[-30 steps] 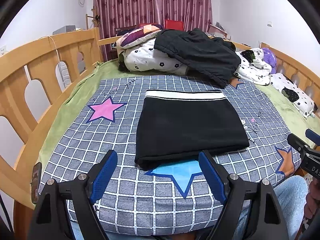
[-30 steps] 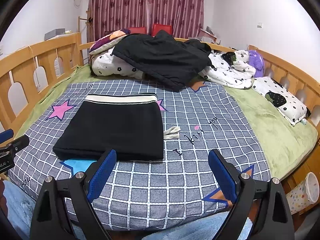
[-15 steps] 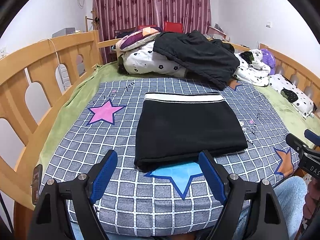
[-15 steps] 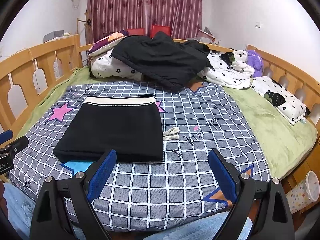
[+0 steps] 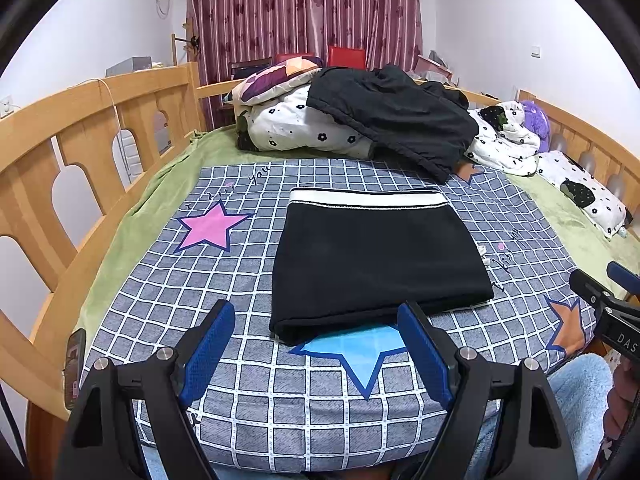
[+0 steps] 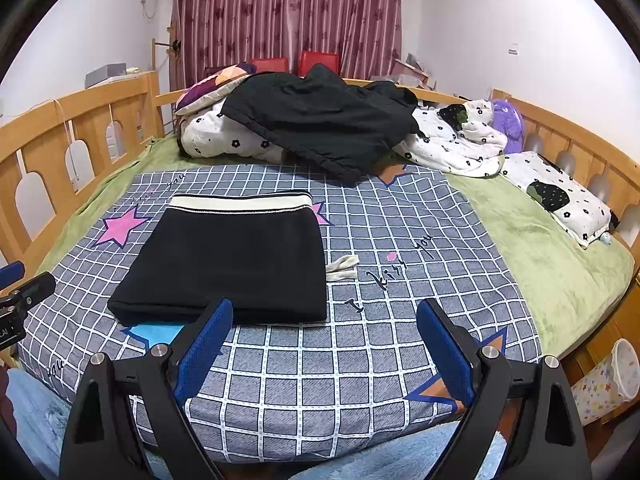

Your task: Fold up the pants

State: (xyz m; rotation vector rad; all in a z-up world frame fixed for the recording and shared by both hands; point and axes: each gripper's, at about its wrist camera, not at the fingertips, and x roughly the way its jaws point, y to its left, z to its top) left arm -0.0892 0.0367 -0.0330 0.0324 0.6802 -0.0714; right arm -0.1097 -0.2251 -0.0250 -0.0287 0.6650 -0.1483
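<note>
The black pants (image 5: 376, 256) lie folded in a flat rectangle on the checked bedspread (image 5: 248, 280), white waistband at the far edge. They also show in the right wrist view (image 6: 236, 264). A white drawstring (image 6: 342, 269) sticks out at their right side. My left gripper (image 5: 316, 320) is open and empty, held back near the bed's front edge, just short of the pants' near edge. My right gripper (image 6: 324, 318) is open and empty, near the front edge, to the right of the pants.
A pile of bedding with a black garment (image 5: 396, 124) on top lies at the far end. Wooden rails (image 5: 52, 152) run along both sides. A flowered pillow (image 6: 560, 196) lies at the right. A bin (image 6: 604, 376) stands off the bed's right corner. A phone (image 5: 74, 364) rests at the left edge.
Both views have tilted up slightly, so the pants sit a little lower in frame. Both grippers stay open and the pants have not moved.
</note>
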